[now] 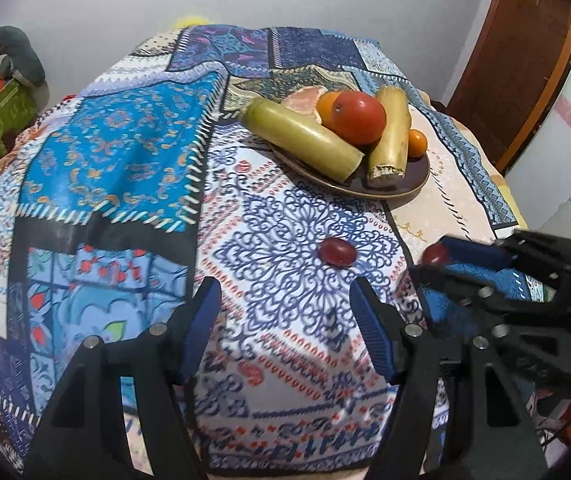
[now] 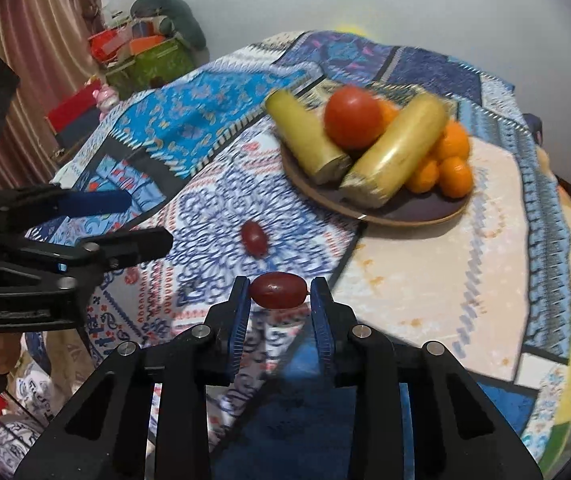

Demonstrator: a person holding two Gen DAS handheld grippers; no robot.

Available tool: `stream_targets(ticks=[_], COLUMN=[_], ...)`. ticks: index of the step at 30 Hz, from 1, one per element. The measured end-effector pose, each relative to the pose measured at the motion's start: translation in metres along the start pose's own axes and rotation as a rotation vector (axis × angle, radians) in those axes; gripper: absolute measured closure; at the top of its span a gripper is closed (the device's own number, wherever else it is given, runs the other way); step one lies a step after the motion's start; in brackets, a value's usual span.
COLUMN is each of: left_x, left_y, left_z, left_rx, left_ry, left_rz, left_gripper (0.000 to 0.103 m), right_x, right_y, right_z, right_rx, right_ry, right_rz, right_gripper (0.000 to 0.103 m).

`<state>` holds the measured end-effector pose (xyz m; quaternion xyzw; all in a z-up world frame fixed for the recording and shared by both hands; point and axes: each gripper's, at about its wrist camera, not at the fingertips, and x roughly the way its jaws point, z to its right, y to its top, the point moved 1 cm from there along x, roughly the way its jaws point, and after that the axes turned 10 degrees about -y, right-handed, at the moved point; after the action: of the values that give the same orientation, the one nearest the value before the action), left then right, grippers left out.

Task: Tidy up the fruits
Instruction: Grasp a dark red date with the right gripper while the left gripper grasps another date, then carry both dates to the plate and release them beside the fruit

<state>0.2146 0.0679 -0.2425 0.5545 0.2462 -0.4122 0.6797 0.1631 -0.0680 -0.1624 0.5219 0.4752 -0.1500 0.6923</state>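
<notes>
Right gripper (image 2: 278, 294): your fingers pinch a red grape (image 2: 277, 290) just above the table (image 2: 425, 280).
Left gripper (image 1: 285, 320): your fingers spread, empty, near the second grape (image 1: 337, 252).
Right view only: oranges (image 2: 451, 160) heaped behind the plate (image 2: 405, 216).
Writing: none readable.

Both the left gripper (image 1: 285, 320) and the right gripper (image 2: 281, 306) are built of matte black, angular plastic with triangular cut-outs. Round silver screw heads stud the linkages. Ribbed blue pads (image 2: 239, 330) line each finger's inner face.
</notes>
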Motion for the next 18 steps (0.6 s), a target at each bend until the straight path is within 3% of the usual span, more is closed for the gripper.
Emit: stream_targets(ticks=[8, 14, 18], left_x=[0.039, 0.061, 0.064], left_y=[0.012, 0.014, 0.012], left_z=[0.024, 0.028, 0.027], left_rx=[0.056, 0.064, 0.071], left_ry=[-0.011, -0.006, 0.007], left_rz=[-0.052, -0.091, -0.083], left_gripper=[0.038, 0.055, 0.072], right_x=[-0.012, -0.012, -0.009], right_y=[0.002, 0.002, 0.002], right_z=[0.047, 0.068, 0.074], right_rx=[0.052, 0.085, 0.089], right_ry=[-0.049, -0.056, -0.055], right_rz=[0.036, 0.052, 0.057], right_gripper=[0.075, 0.075, 0.075])
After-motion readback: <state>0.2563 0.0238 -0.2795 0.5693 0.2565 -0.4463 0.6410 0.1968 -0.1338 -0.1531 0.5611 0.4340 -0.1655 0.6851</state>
